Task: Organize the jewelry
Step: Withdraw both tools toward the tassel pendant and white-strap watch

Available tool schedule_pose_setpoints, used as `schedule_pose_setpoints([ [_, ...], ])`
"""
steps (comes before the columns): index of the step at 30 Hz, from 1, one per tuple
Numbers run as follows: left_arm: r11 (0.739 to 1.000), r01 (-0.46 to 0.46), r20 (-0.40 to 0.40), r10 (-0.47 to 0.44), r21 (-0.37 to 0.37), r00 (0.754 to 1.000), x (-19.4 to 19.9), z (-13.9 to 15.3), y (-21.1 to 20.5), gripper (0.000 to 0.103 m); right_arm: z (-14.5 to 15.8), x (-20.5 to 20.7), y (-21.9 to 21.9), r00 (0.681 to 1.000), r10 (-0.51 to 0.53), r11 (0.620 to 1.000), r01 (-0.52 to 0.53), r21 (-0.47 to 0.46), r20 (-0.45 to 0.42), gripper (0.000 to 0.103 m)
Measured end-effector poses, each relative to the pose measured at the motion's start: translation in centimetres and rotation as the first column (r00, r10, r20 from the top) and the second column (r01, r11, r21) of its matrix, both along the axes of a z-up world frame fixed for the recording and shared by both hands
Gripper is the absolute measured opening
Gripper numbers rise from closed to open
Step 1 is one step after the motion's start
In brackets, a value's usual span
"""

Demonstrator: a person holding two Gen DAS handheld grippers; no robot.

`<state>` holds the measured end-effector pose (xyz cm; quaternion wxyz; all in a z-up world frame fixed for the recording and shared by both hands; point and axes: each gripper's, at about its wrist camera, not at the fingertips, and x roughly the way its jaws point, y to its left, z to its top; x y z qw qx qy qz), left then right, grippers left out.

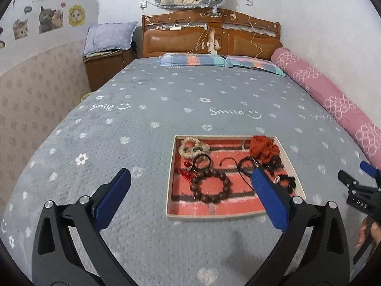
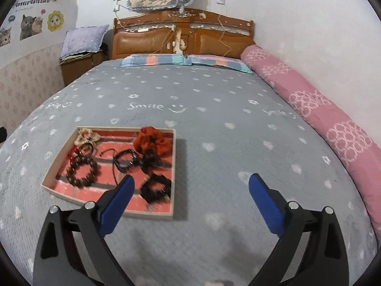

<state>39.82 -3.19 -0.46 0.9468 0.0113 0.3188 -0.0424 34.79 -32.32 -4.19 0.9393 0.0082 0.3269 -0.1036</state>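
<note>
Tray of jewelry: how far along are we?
Done: everything visible already sits in the tray, including the wooden bead bracelet, cream scrunchie, orange scrunchie and black pieces. In hand: nothing; the left gripper and right gripper hover with jaws open. Left: the black cords lie tangled, overlapping the orange scrunchie, so sorting seems outstanding.
</note>
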Motion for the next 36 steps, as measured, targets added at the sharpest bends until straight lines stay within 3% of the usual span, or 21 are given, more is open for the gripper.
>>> schedule_pose_setpoints([
  [6, 0.999, 0.028, -0.036, -0.029, -0.029, 0.999, -3.8, -1.7, -2.5, 0.098, -1.1, -4.0, -3.2, 0.999, -0.045, 0.999, 0.045, -0.001, -0.025, 0.094],
  [16, 0.996, 0.067, -0.109, -0.072, -0.052, 0.991, -9.1, -7.3, -6.0, 0.098, -5.4, -9.8, -6.4, 0.993, -0.092, 0.996, 0.093, 0.009, -0.068, 0.094],
  [26, 0.993, 0.114, -0.156, -0.118, -0.032, 0.981, -13.6, -13.0, -9.0, 0.098, -9.5, -13.9, -6.0, 0.994, -0.073, 0.997, 0.076, 0.034, -0.083, 0.094],
  [36, 0.99, 0.14, -0.213, -0.142, -0.026, 0.967, -15.1, -16.9, -10.6, 0.098, -12.7, -15.4, -4.9, 0.992, -0.048, 0.997, 0.054, 0.05, -0.113, 0.094],
])
